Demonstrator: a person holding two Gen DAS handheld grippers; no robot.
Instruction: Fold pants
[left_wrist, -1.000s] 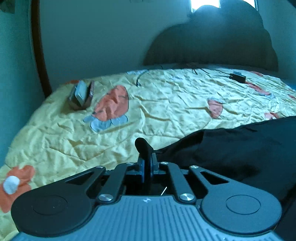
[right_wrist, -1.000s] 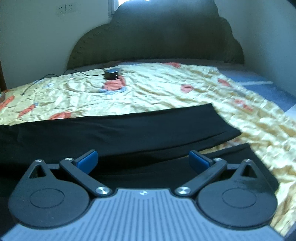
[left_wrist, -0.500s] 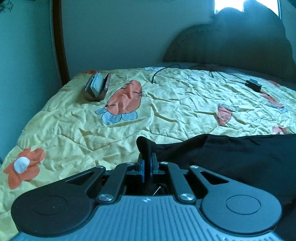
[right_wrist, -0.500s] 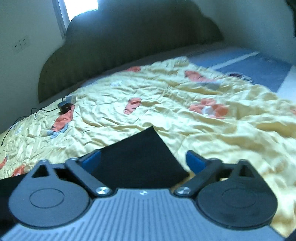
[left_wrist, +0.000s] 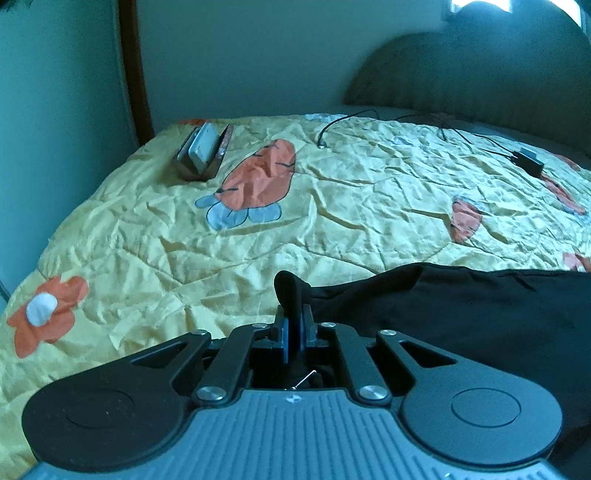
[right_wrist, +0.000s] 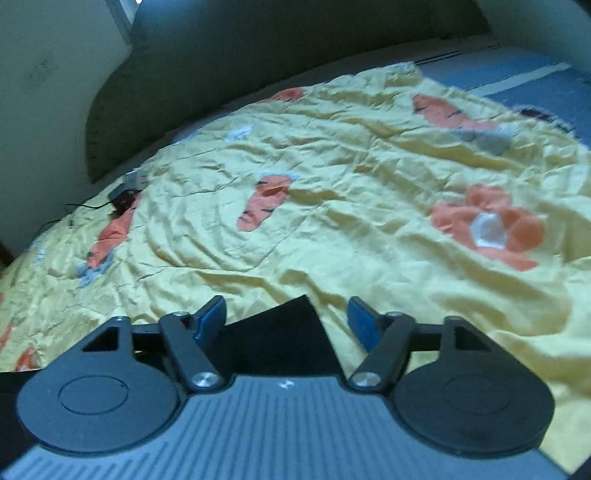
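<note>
Left gripper (left_wrist: 293, 332) clamped on a pinch of the black pants (left_wrist: 480, 317), cloth bunched up between the blue pads (left_wrist: 285, 338) and poking out above them. Rest of the garment spread to the right of that grip, lying on the near part of the yellow bedspread (left_wrist: 332, 221). Right gripper (right_wrist: 286, 319) spread wide, nothing between its blue fingers (right_wrist: 360, 321); a pointed black corner of the pants (right_wrist: 291, 325) sat right in the gap, apparently a leg end, touching neither finger as far as visible. Looked lined up for a grab, not yet closed. Right view blurred, so fine contact uncertain. Progress: early. One end held, other end only approached; no completed fold visible in either view, though most of the garment fell outside both frames, so layering could not be told. Left to do, by judgement: close on that corner, lift both ends together, bring one end over the other, lay flat, probably fold once more and smooth. Risk: slack fabric slipping out of a corner-only pinch. Elsewhere on the bed: boxy grey object (left_wrist: 203, 151) far left, black charger brick (left_wrist: 528, 160) with its cable (left_wrist: 347, 120) far right near the dark headboard (left_wrist: 480, 74), all well apart from the pants and out of the fold path.
</note>
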